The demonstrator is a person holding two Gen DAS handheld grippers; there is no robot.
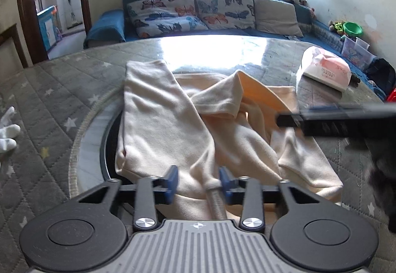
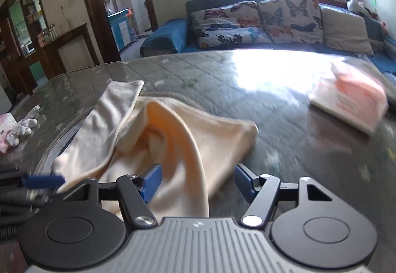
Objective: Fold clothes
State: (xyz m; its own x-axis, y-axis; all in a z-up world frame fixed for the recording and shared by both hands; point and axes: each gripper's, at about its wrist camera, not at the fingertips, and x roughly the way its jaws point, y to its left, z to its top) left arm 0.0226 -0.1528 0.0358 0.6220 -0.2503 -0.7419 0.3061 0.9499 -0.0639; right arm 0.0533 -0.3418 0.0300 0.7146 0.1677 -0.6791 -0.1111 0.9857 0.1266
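A cream garment [image 1: 173,129] lies rumpled on the round table [image 1: 61,89], one part flat on the left, one fold raised in the middle. My left gripper [image 1: 198,182] is open over its near edge, with cloth between the blue fingers. My right gripper [image 2: 198,182] is open too, with a raised fold of the garment [image 2: 173,149] lying between its fingers. The right gripper also shows as a dark blurred bar in the left wrist view [image 1: 334,122], over the garment's right side. The left gripper's blue finger shows in the right wrist view [image 2: 42,180] at the far left.
A pink and white tissue pack [image 1: 324,70] lies on the table's right side, also in the right wrist view [image 2: 351,99]. White socks [image 1: 7,134] lie at the left edge. A blue sofa [image 1: 198,13] with butterfly cushions stands behind the table.
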